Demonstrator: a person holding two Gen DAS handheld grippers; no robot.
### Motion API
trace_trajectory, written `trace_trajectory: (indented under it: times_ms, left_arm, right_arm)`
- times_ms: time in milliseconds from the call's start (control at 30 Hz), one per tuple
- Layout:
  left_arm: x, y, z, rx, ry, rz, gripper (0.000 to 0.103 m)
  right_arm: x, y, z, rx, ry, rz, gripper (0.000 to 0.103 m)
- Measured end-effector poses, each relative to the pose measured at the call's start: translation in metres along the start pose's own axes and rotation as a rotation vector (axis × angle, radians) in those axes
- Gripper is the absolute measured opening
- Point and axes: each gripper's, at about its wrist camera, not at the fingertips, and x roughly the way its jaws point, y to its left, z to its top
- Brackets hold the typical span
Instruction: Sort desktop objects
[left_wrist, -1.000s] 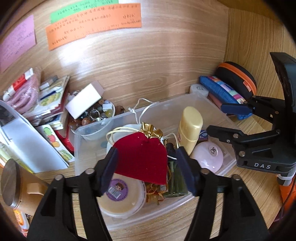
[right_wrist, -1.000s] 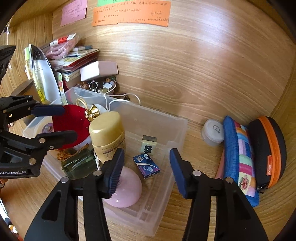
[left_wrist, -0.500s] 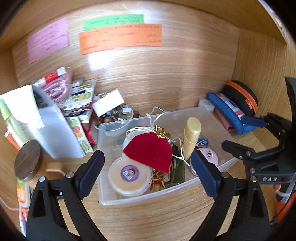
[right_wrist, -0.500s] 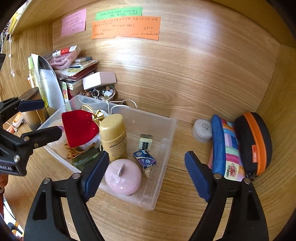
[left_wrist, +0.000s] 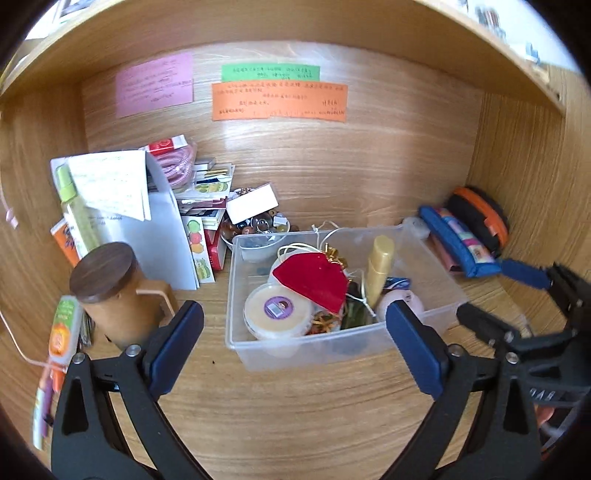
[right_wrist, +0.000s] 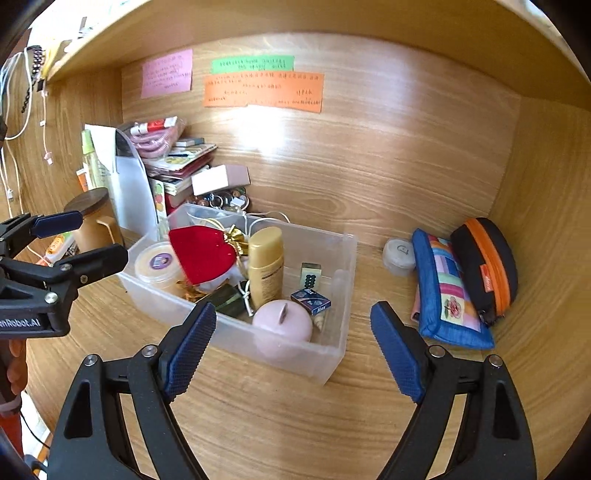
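A clear plastic bin (left_wrist: 439, 269) (right_wrist: 343, 258) stands on the wooden desk. In it lie a red velvet pouch (left_wrist: 312, 278) (right_wrist: 201, 253), a gold bottle (left_wrist: 378, 264) (right_wrist: 266, 266), a round tub with a purple label (left_wrist: 277, 310) (right_wrist: 157, 262), a pink round case (right_wrist: 282, 321) and a small blue box (right_wrist: 310, 301). My left gripper (left_wrist: 293, 347) is open and empty, in front of the bin. My right gripper (right_wrist: 293, 347) is open and empty, in front of the bin's right end. Each gripper shows at the edge of the other's view.
A wooden-lidded canister (left_wrist: 114, 291), a white folder (left_wrist: 147, 221) and a stack of booklets (right_wrist: 177, 162) stand at the left. A bowl of trinkets (left_wrist: 258, 225) sits behind the bin. A blue patchwork pouch (right_wrist: 448, 291), a black-orange case (right_wrist: 485, 266) and a small round tin (right_wrist: 399, 254) lie right.
Both grippers have opened wide and pulled back out of the bin toward the desk's front. The red pouch now lies in the bin, free of the left fingers.
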Motion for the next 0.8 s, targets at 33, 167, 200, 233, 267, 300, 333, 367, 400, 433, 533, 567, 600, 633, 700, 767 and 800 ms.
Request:
trace_trajectory:
  times_ms: [33, 167, 200, 233, 267, 300, 333, 367, 400, 433, 533, 567, 600, 633, 700, 767, 800]
  left_arm:
    - [-0.005, 0.000, -0.002, -0.011, -0.013, 0.007, 0.101]
    - [-0.016, -0.004, -0.011, -0.022, -0.045, 0.043, 0.101]
    - [-0.018, -0.006, -0.013, -0.020, -0.050, 0.054, 0.101]
    - [-0.018, -0.007, -0.015, -0.018, -0.054, 0.064, 0.101]
    - [-0.020, -0.008, -0.017, -0.016, -0.058, 0.071, 0.101]
    - [-0.021, -0.011, -0.020, -0.012, -0.058, 0.073, 0.101]
    - [-0.022, -0.011, -0.022, -0.009, -0.058, 0.073, 0.101]
    - [-0.022, -0.013, -0.025, -0.007, -0.059, 0.073, 0.101]
    - [-0.023, -0.015, -0.027, -0.004, -0.060, 0.074, 0.101]
    - [-0.023, -0.016, -0.029, -0.001, -0.060, 0.074, 0.101]
    - [-0.024, -0.020, -0.033, 0.010, -0.063, 0.076, 0.101]
    - [-0.023, -0.020, -0.034, 0.012, -0.064, 0.074, 0.101]
    - [-0.023, -0.021, -0.035, 0.012, -0.065, 0.067, 0.101]
    - [-0.023, -0.021, -0.035, 0.012, -0.064, 0.061, 0.101]
    - [-0.022, -0.020, -0.036, 0.011, -0.065, 0.056, 0.101]
    - [-0.020, -0.019, -0.036, 0.005, -0.066, 0.056, 0.101]
    - [-0.020, -0.019, -0.036, 0.003, -0.065, 0.052, 0.101]
  right_arm:
    - [-0.005, 0.002, -0.003, 0.004, -0.012, -0.006, 0.088]
    - [-0.024, 0.007, -0.013, 0.048, -0.059, -0.013, 0.097]
    - [-0.028, 0.007, -0.015, 0.065, -0.068, -0.017, 0.098]
    - [-0.030, 0.007, -0.017, 0.078, -0.071, -0.024, 0.099]
    - [-0.031, 0.006, -0.019, 0.086, -0.073, -0.030, 0.100]
    - [-0.032, 0.006, -0.020, 0.094, -0.075, -0.037, 0.100]
    - [-0.033, 0.007, -0.022, 0.102, -0.076, -0.044, 0.101]
    - [-0.034, 0.007, -0.024, 0.114, -0.074, -0.054, 0.101]
    - [-0.034, 0.007, -0.026, 0.120, -0.072, -0.060, 0.101]
    - [-0.033, 0.006, -0.028, 0.128, -0.069, -0.070, 0.101]
    - [-0.034, 0.006, -0.033, 0.139, -0.061, -0.084, 0.101]
    - [-0.034, 0.006, -0.035, 0.143, -0.059, -0.088, 0.101]
    - [-0.034, 0.006, -0.037, 0.147, -0.059, -0.090, 0.101]
    - [-0.034, 0.005, -0.038, 0.151, -0.058, -0.090, 0.101]
    - [-0.035, 0.004, -0.040, 0.160, -0.058, -0.089, 0.101]
    - [-0.036, 0.002, -0.041, 0.162, -0.056, -0.091, 0.101]
    - [-0.036, 0.002, -0.042, 0.162, -0.055, -0.093, 0.101]
